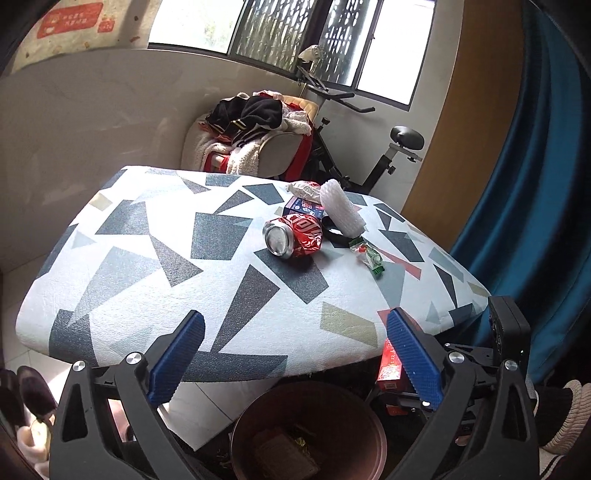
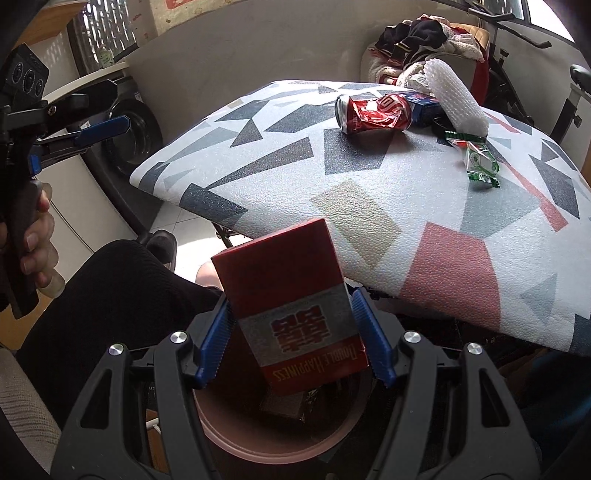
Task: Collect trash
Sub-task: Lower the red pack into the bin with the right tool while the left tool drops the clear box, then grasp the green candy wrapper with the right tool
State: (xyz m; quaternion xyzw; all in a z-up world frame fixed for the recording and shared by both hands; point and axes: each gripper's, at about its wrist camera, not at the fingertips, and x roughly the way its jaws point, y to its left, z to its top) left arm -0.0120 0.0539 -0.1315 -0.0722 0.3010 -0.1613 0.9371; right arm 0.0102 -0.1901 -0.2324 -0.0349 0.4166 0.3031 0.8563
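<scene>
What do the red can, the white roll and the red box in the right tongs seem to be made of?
Red can: thin metal, probably aluminium; glossy, dented, with a silvery end.
White roll: likely soft foam netting; matt, dimpled surface.
Red box, held in the right tongs: printed cardboard, it seems; flat faces, sharp edges.

I'm looking into somebody's home: clothes heaped on a beige armchair (image 1: pixel 255 122) at 12 o'clock, black exercise bike (image 1: pixel 384 155) at 1, barred window (image 1: pixel 295 33) behind, blue curtain (image 1: pixel 517 206) at 3.
</scene>
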